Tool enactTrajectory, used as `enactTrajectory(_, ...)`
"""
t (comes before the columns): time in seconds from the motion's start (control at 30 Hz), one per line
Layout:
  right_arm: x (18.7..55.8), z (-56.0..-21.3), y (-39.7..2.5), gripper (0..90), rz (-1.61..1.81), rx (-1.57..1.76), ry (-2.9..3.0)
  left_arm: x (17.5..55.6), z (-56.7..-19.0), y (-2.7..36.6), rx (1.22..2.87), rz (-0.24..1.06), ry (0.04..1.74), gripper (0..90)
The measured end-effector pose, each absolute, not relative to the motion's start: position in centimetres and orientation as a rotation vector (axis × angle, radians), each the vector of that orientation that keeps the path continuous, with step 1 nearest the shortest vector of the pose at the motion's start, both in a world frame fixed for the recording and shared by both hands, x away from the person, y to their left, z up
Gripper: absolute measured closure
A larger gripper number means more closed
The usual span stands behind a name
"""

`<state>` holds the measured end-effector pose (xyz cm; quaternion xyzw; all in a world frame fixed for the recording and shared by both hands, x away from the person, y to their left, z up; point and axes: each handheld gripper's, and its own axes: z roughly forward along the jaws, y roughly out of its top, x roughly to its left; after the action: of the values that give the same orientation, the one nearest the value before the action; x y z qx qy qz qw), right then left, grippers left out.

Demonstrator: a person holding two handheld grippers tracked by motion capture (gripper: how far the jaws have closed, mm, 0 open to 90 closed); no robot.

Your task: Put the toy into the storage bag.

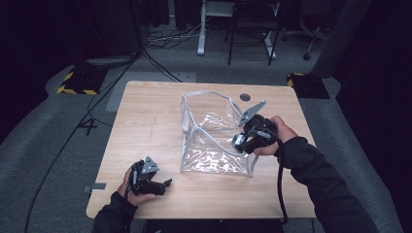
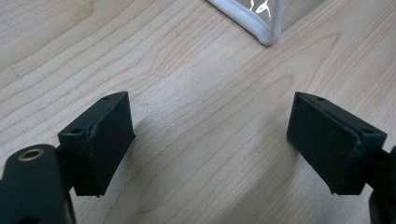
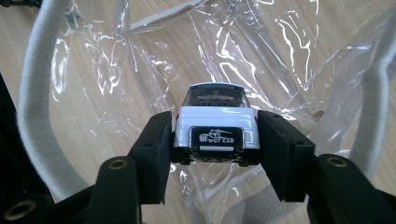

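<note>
White toy car (image 3: 216,125) sits clamped by its flanks in the right claw (image 3: 216,154), held inside the clear plastic bag (image 1: 214,141) near the bench's (image 1: 145,111) middle, toward the right edge; small, rigid and probably light, its glossy sides could slip, so flank grip suits; the left claw (image 2: 210,144) gapes wide, empty, near the front-left corner.

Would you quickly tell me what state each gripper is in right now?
Left gripper: open, holding nothing, over the table.
Right gripper: shut on a white toy car, inside the clear plastic bag.
</note>
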<state>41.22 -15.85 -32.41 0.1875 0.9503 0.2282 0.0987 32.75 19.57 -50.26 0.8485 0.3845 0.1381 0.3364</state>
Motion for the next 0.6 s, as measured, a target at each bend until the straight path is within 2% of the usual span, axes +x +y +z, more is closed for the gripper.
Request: enactTrajectory(0.6,41.23,-32.61,-16.08,46.7,0.726,0.565,2.803,32.74,-50.26,19.57,2.213,0.361,1.003,14.8)
